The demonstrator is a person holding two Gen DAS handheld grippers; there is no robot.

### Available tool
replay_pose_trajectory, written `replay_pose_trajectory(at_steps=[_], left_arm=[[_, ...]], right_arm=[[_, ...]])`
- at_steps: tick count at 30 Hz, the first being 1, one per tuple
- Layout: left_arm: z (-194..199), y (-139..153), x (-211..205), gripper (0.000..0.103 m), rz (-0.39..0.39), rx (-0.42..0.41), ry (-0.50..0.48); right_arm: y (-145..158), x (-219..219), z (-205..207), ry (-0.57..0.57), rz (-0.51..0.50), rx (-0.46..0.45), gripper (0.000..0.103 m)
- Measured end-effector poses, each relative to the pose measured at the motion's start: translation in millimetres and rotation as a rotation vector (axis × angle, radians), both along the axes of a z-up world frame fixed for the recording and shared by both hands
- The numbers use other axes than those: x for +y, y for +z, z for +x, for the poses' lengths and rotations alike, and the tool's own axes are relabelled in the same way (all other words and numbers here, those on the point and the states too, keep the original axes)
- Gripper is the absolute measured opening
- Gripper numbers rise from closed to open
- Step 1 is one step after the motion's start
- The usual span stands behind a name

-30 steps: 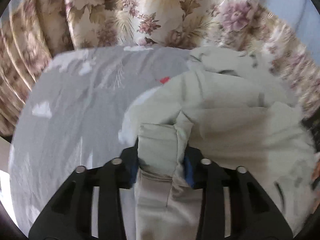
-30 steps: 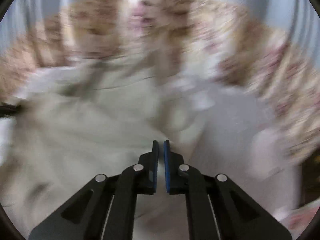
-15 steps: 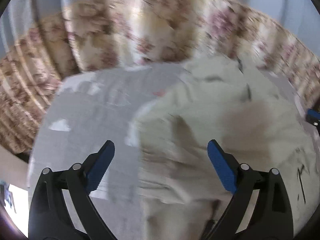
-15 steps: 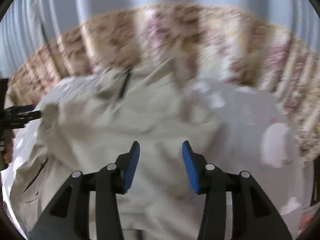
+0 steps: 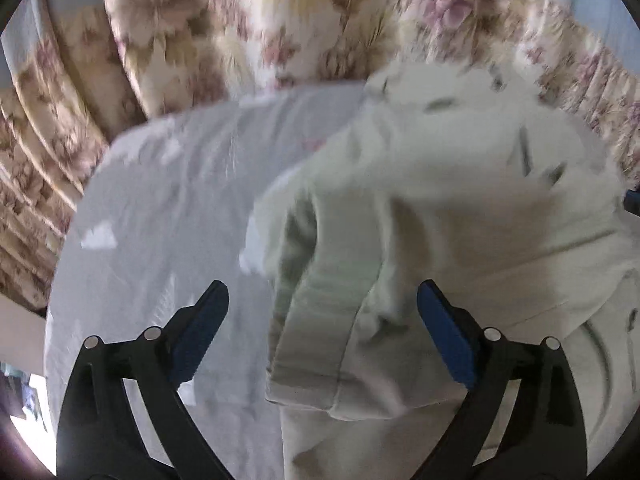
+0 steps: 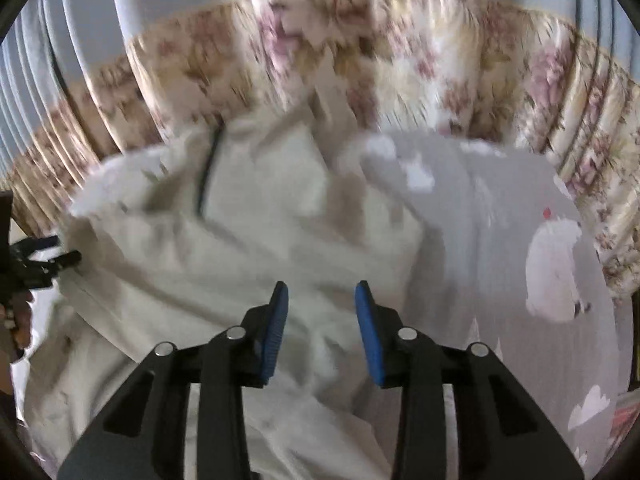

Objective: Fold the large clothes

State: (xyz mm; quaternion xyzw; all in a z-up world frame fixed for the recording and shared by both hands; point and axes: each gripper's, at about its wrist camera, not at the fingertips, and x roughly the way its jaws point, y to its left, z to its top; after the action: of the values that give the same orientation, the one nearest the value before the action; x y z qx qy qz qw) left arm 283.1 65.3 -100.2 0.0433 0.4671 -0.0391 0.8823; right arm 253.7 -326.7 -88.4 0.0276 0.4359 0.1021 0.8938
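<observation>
Your widest backdrop is the floral curtain (image 5: 280, 32), which hangs behind the far edge of the bed and wraps around both views. In front of it lies the grey bed sheet (image 5: 160, 200), printed with white shapes; in the right wrist view one large white printed figure (image 6: 554, 268) sits on the sheet to the right of the garment.

The cream garment (image 5: 440, 200) is spread in a loose heap on the sheet, and in the left wrist view it covers the part of the sheet to the right. A folded band of the garment (image 5: 316, 340) reaches toward you, lying between the fingers. In the right wrist view the garment (image 6: 240, 240) covers the left and middle of the sheet, with a dark zip line (image 6: 206, 172) near its far edge, close to the curtain.

Your left hand-held gripper (image 5: 322, 326) has its blue pads spread wide, one on either side of the folded band, and whether either pad touches the cloth is not clear through the blur. Your right hand-held gripper (image 6: 321, 330) is parted less widely over the garment and pinches nothing. At the left edge of the garment, in the right wrist view, the tip of the left hand-held gripper (image 6: 40, 260) shows.
</observation>
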Motion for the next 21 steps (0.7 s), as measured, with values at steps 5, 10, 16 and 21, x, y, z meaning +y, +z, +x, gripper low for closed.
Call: replay_pose_trajectory(at_steps=[5,10,16,21], left_arm=[[28,29,9,0.1,-0.103,0.061,-0.012],[61,46,0,0.1,-0.035,0.084,0.001],[120,62,-15,0.1,-0.033,0.069,-0.014],[168,59,-36,0.1,-0.049,0.078,-0.072]], right_arm=[[19,12,28,0.001,-0.012,0.01,0.051],[37,14,59,-0.005,-0.044,0.013,0.073],[51,13,116,-0.035,-0.074,0.044,0.088],[31,5,187,-0.101,0.035,0.185,0.088]])
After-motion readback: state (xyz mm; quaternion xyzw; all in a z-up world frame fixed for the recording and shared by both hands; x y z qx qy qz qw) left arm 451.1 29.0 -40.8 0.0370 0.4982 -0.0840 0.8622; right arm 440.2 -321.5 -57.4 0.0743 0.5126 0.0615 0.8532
